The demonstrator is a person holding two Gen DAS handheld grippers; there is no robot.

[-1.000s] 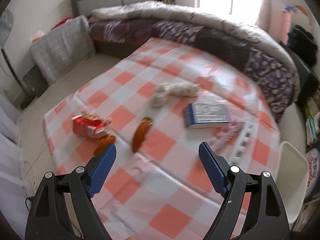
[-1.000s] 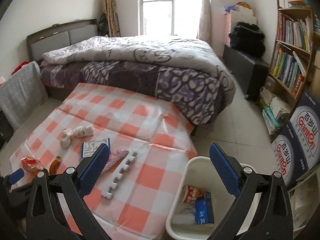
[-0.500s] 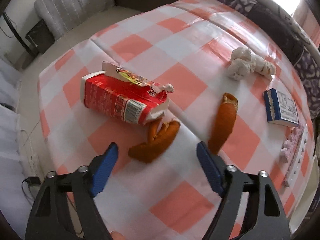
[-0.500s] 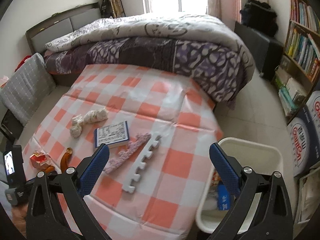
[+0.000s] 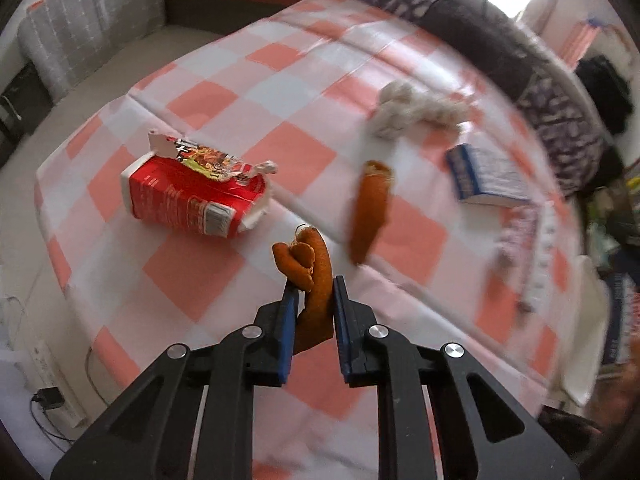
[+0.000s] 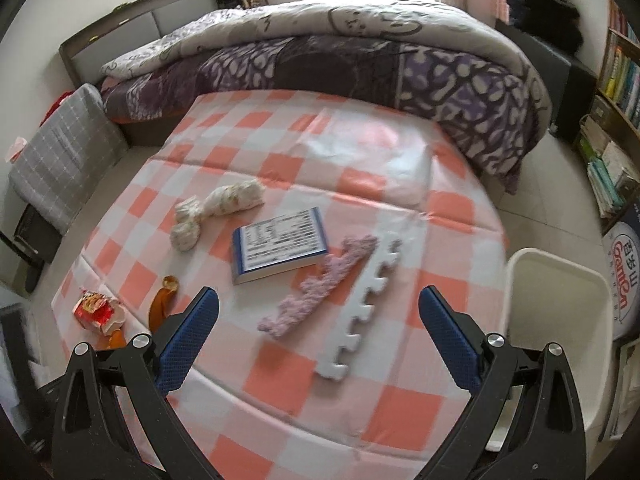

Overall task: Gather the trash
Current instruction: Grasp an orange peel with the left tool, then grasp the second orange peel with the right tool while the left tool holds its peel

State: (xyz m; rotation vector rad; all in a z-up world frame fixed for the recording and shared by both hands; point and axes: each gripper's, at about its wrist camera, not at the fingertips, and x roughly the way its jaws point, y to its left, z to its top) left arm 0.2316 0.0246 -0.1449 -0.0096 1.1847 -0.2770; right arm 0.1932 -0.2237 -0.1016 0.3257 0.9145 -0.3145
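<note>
- Left wrist view: the left tongs are seen clamped on a curled orange-brown strip of peel, lifted just off the pink-and-white checked plastic cloth.
- Just ahead and left of these tongs a torn red cardboard carton is seen; ahead and right, a second orange-brown peel strip.
- Right wrist view: the right tongs are held wide apart and empty, above a lilac fluffy strip and a white toothed foam edging piece.
- To their right a white plastic bin is found, well apart from the gripped peel.
- A slip is judged possible: the limp peel is pinched low and could slide out during the carry.
- A bed with a purple patterned quilt and bookshelves are seen beyond the cloth.
</note>
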